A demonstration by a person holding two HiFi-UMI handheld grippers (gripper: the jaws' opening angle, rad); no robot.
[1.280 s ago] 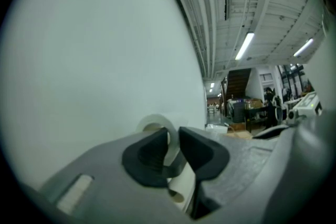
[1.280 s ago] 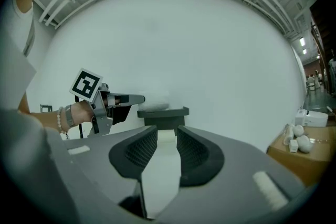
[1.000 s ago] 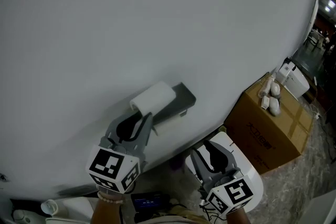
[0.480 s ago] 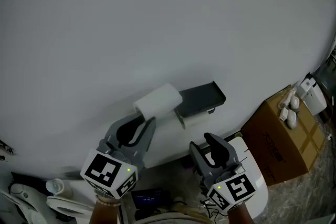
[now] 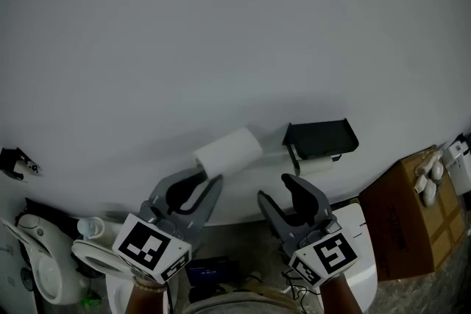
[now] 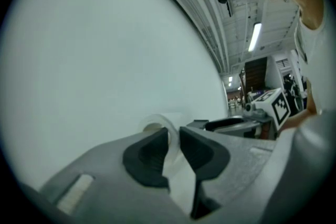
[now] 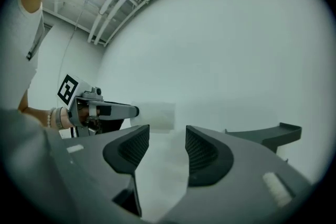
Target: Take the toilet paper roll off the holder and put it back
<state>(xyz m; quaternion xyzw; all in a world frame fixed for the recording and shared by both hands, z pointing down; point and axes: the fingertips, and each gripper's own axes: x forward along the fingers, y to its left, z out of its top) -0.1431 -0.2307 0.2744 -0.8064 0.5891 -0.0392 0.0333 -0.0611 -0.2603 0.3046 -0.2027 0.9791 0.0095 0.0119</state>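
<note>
The white toilet paper roll (image 5: pixel 229 150) hangs free in front of the white wall, a gap to the left of the black wall holder (image 5: pixel 321 137). My left gripper (image 5: pixel 207 177) is shut on the roll, its jaws pinching the roll's wall at the near end (image 6: pixel 160 127). Below the holder, my right gripper (image 5: pixel 278 191) is open; its jaws have just been opening and hold nothing. In the right gripper view the roll (image 7: pixel 156 115) shows beyond the empty jaws, with the holder (image 7: pixel 273 135) at the right.
A cardboard box (image 5: pixel 412 228) stands at the lower right with small white items on top. A white toilet tank (image 5: pixel 362 232) lies under my right gripper. White bathroom fixtures (image 5: pixel 44 268) sit at the lower left, and a small black fitting (image 5: pixel 15 162) is on the wall.
The roll has come away from the holder and moved left with my left gripper. My right gripper's jaws stand wider apart than before.
</note>
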